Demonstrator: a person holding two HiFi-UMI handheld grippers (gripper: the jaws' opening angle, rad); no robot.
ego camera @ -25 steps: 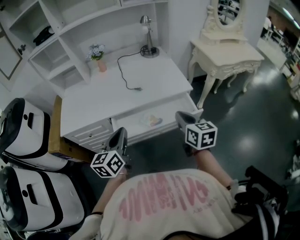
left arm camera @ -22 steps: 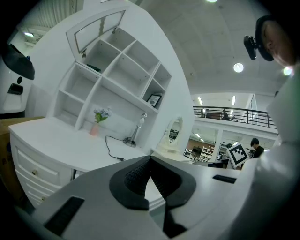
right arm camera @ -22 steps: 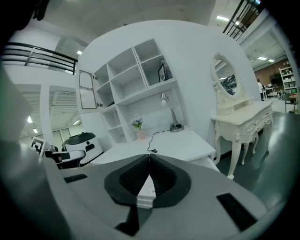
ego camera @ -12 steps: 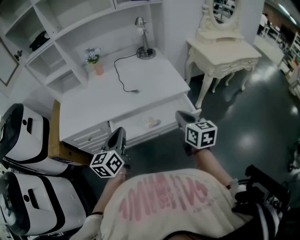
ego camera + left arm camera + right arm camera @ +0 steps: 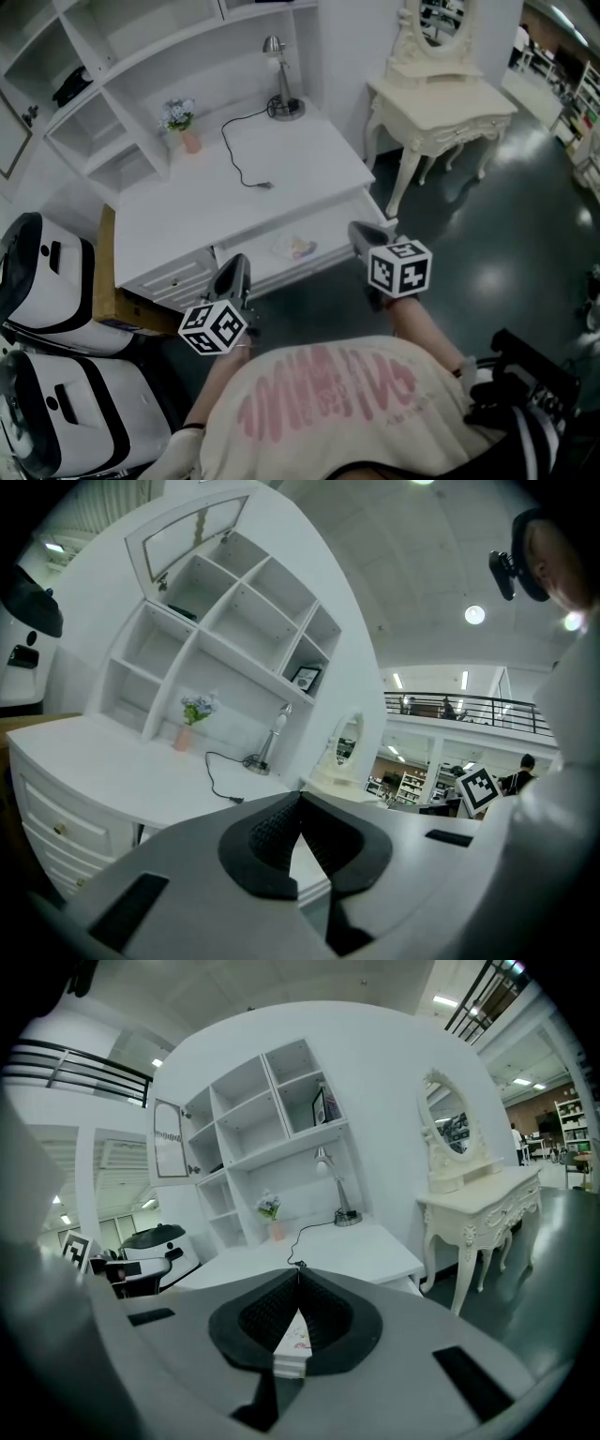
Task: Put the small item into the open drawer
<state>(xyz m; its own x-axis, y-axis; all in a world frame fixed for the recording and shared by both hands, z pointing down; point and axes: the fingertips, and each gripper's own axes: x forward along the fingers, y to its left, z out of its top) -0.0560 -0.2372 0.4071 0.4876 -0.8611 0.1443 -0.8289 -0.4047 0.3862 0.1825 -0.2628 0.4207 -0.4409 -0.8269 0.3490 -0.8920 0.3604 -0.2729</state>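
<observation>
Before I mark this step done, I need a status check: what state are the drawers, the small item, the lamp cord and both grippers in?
Wide drawer: pulled open.
Small item: lying inside the wide drawer.
Side drawers: closed.
Lamp cord: loose on the desk, plugged into nothing.
Left gripper: shut, empty.
Right gripper: shut, empty.

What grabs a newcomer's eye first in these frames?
The white desk fills the centre of the head view, its open drawer pulled out with a small pale item lying in it. Just in front, the left hand-held gripper and right hand-held gripper hover with jaws shut and empty. To the right stands a cream vanity table with an oval mirror.
</observation>
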